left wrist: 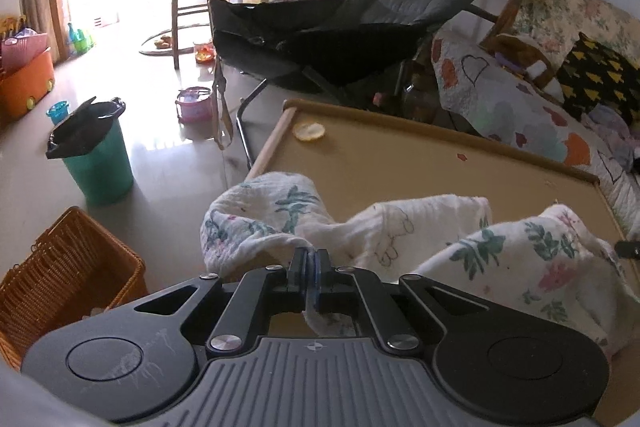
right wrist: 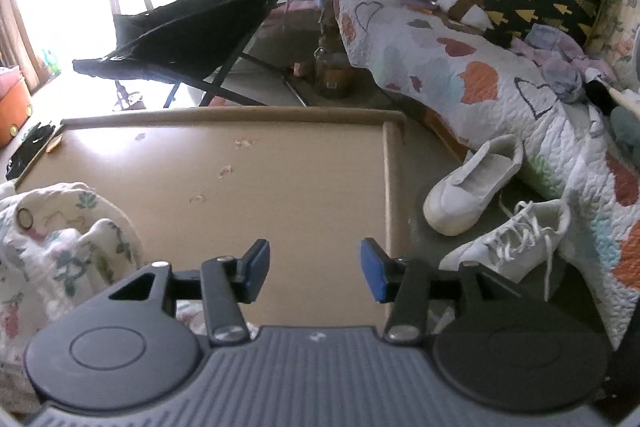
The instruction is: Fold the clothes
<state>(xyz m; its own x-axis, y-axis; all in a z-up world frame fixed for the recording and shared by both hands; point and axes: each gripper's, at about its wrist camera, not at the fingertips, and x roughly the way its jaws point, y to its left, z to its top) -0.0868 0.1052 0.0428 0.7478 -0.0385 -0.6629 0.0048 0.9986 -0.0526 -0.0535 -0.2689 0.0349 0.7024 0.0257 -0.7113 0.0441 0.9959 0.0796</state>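
- While the left gripper (left wrist: 313, 259) pinches a fold of the floral cloth (left wrist: 400, 231), its jaws stand together on the fabric.
- That cloth lies crumpled along the near edge of the tan table (left wrist: 420, 163), part of it hanging past the left corner.
- Over bare tabletop, the right gripper (right wrist: 314, 269) holds nothing, jaws wide apart; the cloth sits to its left.
- White shoes (right wrist: 476, 183) lie on the floor right of the table.
- A wicker basket (left wrist: 68, 275) stands on the floor at left.
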